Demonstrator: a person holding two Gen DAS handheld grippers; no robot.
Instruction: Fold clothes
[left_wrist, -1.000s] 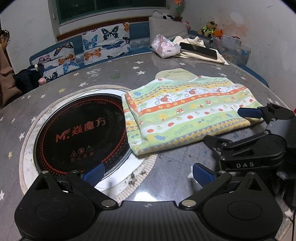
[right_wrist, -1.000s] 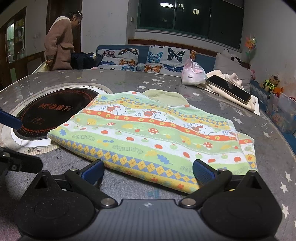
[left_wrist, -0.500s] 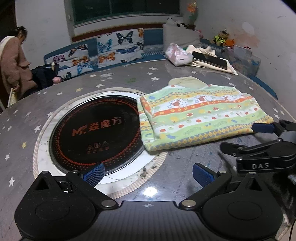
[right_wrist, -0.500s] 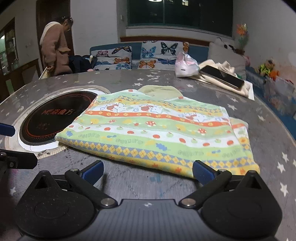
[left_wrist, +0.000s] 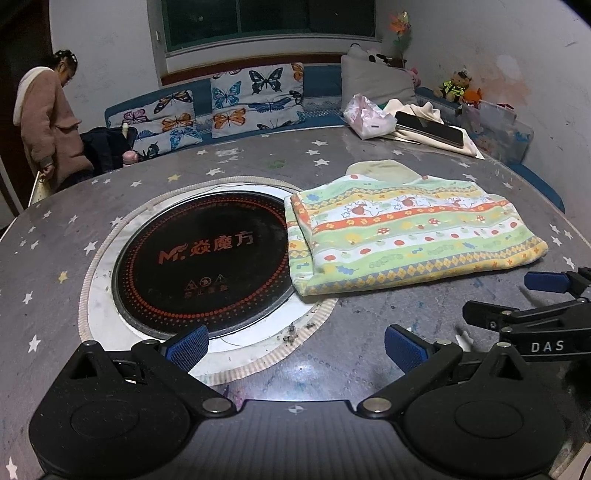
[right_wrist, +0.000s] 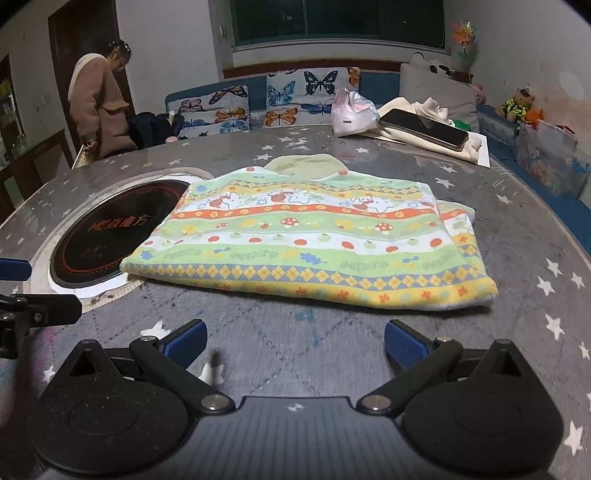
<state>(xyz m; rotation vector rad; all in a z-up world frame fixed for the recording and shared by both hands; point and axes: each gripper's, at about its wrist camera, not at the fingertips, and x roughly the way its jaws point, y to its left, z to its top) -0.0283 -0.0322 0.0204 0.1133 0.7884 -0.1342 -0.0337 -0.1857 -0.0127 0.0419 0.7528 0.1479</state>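
Note:
A folded child's garment (left_wrist: 410, 236) with green, orange and yellow printed stripes lies flat on the round grey star-patterned table (left_wrist: 258, 170), its left edge over the rim of the built-in cooktop. It also shows in the right wrist view (right_wrist: 314, 243). My left gripper (left_wrist: 295, 343) is open and empty, above the table's near side, short of the garment. My right gripper (right_wrist: 295, 341) is open and empty, a little short of the garment's near hem. The right gripper's fingers (left_wrist: 543, 282) show at the right of the left wrist view.
A black round cooktop (left_wrist: 199, 254) is set into the table at left. A phone (right_wrist: 424, 127) on cream cloth and a pink bag (right_wrist: 351, 112) lie at the far edge. A person (right_wrist: 99, 107) stands at far left by a butterfly-print sofa (right_wrist: 280, 99).
Both grippers have drawn back toward me and risen, away from the garment. The garment lies as before.

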